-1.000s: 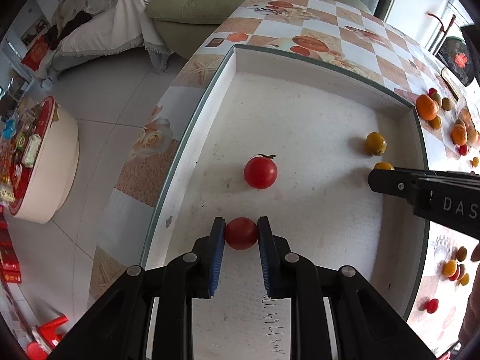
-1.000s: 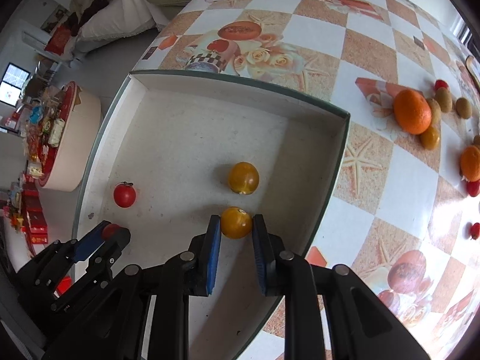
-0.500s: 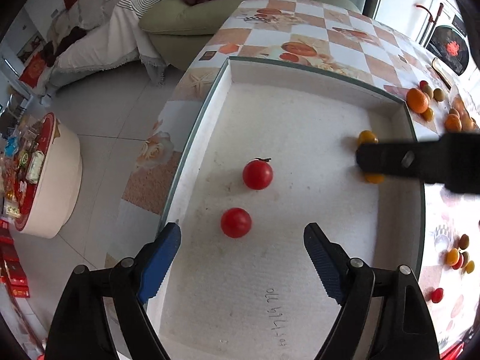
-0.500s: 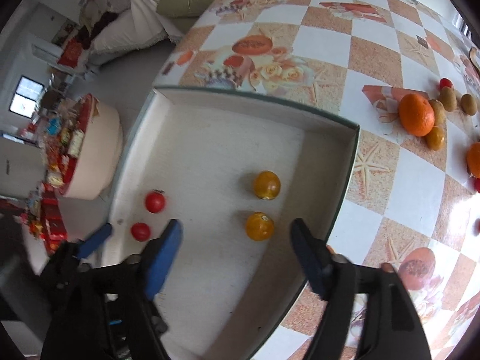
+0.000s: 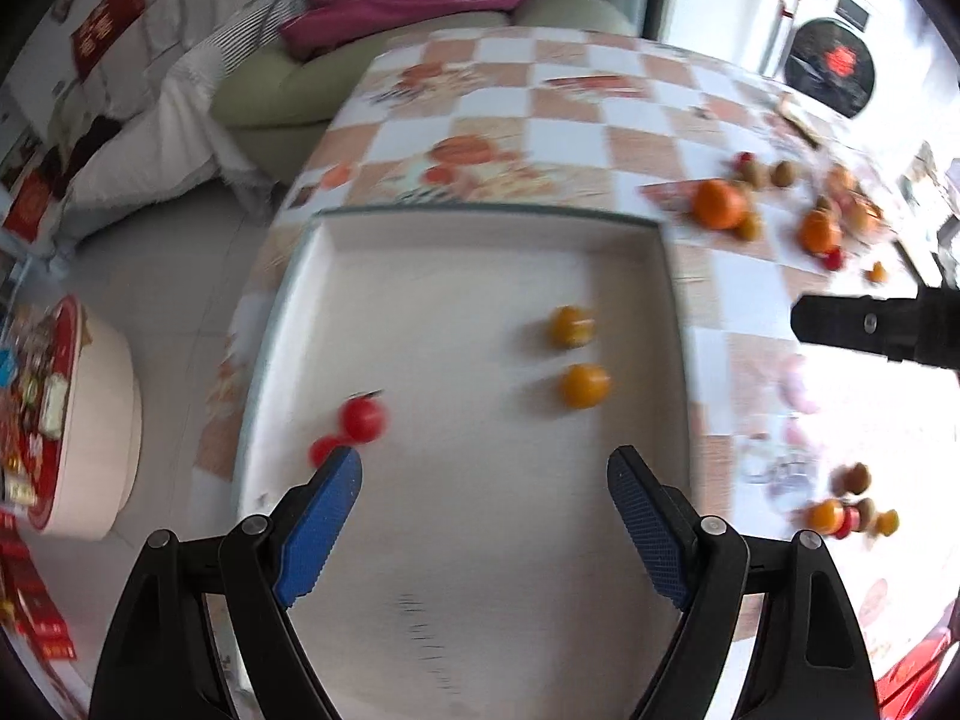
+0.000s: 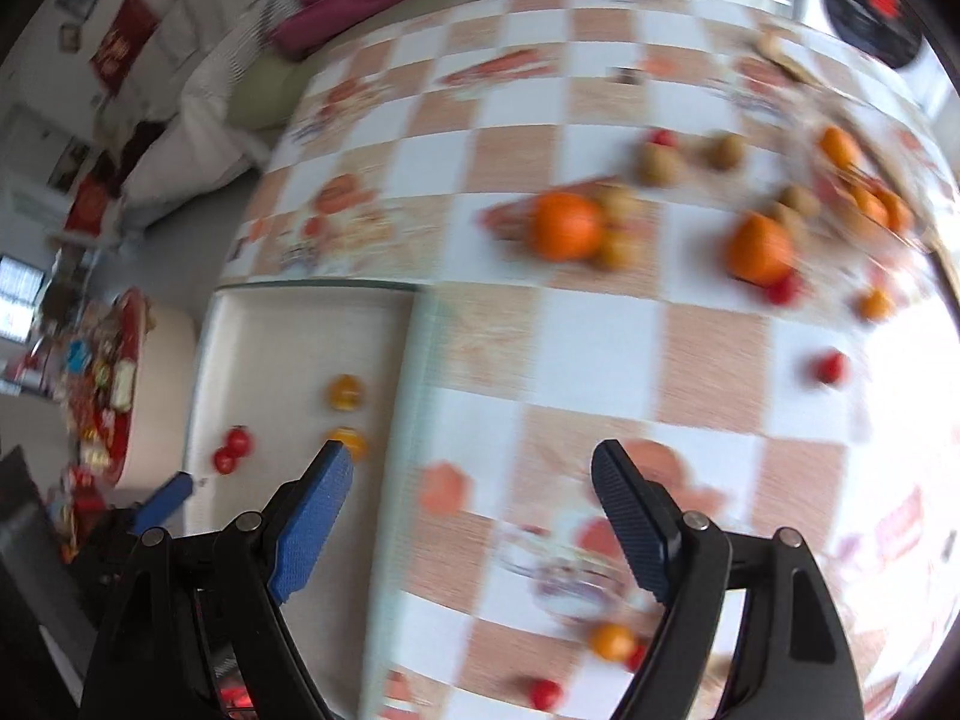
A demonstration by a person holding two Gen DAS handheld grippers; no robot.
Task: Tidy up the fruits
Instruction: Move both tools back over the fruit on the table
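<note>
A white tray (image 5: 480,240) sits at the table's left end and holds two red tomatoes (image 5: 363,419) on the left and two yellow tomatoes (image 5: 583,385) on the right. My left gripper (image 5: 483,480) is open and empty above the tray's near part. My right gripper (image 6: 471,474) is open and empty, over the checkered table just right of the tray (image 6: 300,312). Its black finger (image 5: 870,324) shows at the right in the left wrist view. Both views are blurred by motion.
Loose fruit lies on the checkered tablecloth (image 6: 600,372): oranges (image 6: 567,225), brown kiwis (image 6: 657,165), small red tomatoes (image 6: 831,366) and a small cluster near the front edge (image 5: 840,516). A sofa (image 5: 372,60) stands beyond the table.
Both grippers opened and let go of their tomatoes, red at left and yellow at right. Both have lifted back and swung right; the right one now faces the loose fruit.
</note>
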